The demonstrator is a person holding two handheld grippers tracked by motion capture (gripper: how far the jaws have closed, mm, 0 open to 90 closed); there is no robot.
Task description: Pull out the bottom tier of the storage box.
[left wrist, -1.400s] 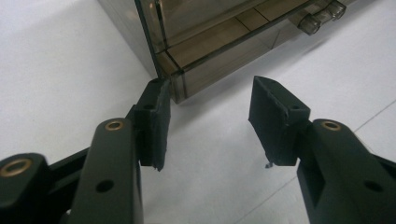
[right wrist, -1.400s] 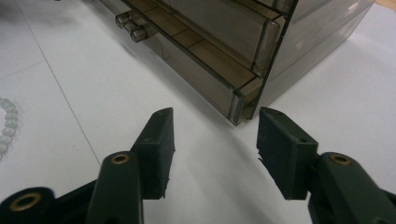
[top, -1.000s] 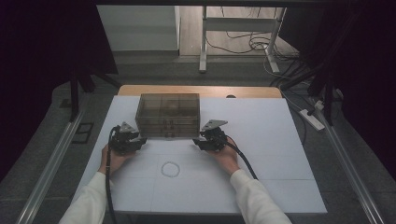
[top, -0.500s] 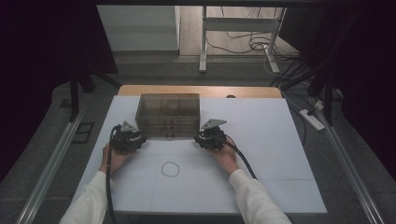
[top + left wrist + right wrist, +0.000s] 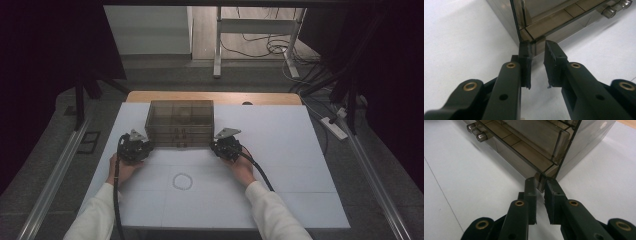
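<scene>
Two grippers at a drawer box

The left gripper point(image 5: 134, 148) and right gripper point(image 5: 226, 146), jaws narrowly parted and empty, sit at the near corners of the smoky translucent plastic drawer cabinet point(image 5: 180, 122) on the white table point(image 5: 280, 150).

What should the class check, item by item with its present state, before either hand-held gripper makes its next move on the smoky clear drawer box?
1. Left hand-held gripper at the drawer box's front bottom corner: ok.
2. Right hand-held gripper at the opposite front bottom corner: ok.
3. Jaws open, a gap between the pads on both: ok.
4. Jaws clamped on the box wall: not ok, neither grips anything yet.
5. Drawers pushed in, knobs flush in line: ok.
6. Box squarely on the white table, near the drawn circle: ok.
</scene>
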